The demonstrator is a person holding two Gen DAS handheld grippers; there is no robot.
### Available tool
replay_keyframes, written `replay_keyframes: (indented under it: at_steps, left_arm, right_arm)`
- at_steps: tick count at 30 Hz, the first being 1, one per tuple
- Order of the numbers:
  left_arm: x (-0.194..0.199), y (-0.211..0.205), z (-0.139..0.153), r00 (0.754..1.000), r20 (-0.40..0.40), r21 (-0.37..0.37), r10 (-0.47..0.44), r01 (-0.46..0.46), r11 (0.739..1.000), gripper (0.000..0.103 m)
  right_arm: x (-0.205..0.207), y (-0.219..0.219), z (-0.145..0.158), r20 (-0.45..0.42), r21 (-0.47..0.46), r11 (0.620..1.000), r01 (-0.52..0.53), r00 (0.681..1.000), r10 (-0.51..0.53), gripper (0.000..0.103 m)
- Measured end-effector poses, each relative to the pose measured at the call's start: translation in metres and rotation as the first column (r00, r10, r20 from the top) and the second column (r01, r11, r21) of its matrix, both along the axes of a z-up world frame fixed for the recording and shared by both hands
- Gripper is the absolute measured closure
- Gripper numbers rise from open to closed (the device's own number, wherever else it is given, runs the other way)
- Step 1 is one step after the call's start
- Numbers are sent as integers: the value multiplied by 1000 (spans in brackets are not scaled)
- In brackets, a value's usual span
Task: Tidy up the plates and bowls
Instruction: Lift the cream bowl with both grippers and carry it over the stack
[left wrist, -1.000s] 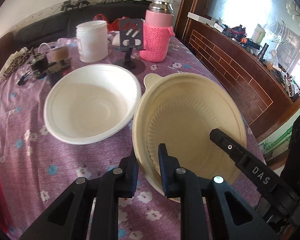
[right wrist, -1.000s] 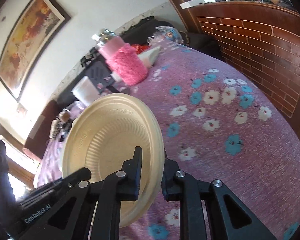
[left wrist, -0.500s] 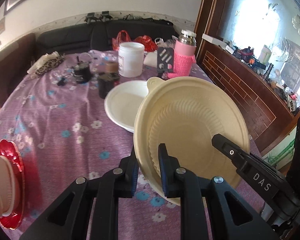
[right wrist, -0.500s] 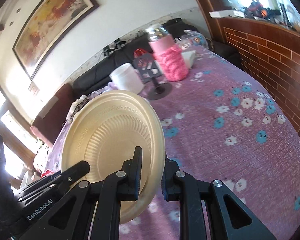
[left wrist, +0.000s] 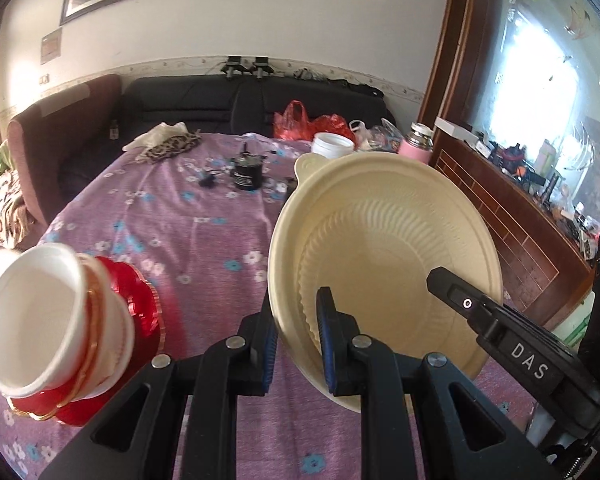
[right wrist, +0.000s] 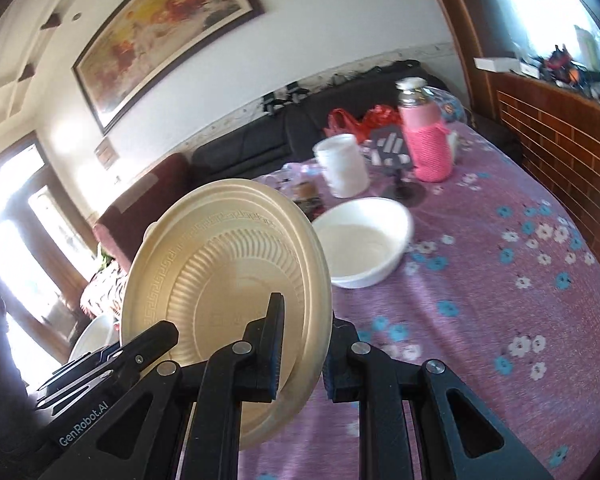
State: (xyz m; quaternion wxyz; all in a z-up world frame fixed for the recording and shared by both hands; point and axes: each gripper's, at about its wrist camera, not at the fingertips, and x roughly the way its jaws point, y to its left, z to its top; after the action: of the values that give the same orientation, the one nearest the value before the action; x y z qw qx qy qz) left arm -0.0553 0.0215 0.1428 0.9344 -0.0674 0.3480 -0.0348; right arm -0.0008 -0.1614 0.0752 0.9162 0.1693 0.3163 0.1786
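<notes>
Both grippers pinch the yellow plate (left wrist: pixel 384 264) by its rim — the left hand-held gripper (left wrist: pixel 296 340) and the right hand-held gripper (right wrist: pixel 300 344). The stack of bowls (left wrist: pixel 56 320) on the counter (left wrist: pixel 172 240) waits at nine o'clock — nearer the left one.

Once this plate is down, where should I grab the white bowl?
Judging by its pose, take the white bowl by its near rim, one finger inside and one outside, coming from the front. It sits upright and open on the purple floral tablecloth, and the white jar crowds its far side.
</notes>
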Motion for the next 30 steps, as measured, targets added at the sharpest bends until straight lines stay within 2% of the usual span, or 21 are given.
replay_keyframes:
  at_steps: [14,30]
  left_arm:
    - [-41,89,17,986,63,-57,155,-151,987,85]
    - [-62,193,18,943,62,-148,328,-316,937,85]
  right_arm:
    - [-27,94,39,59,-62,990,-129,989,132,85]
    - [-22,203,45,49,-130,952,-277,957,285,85]
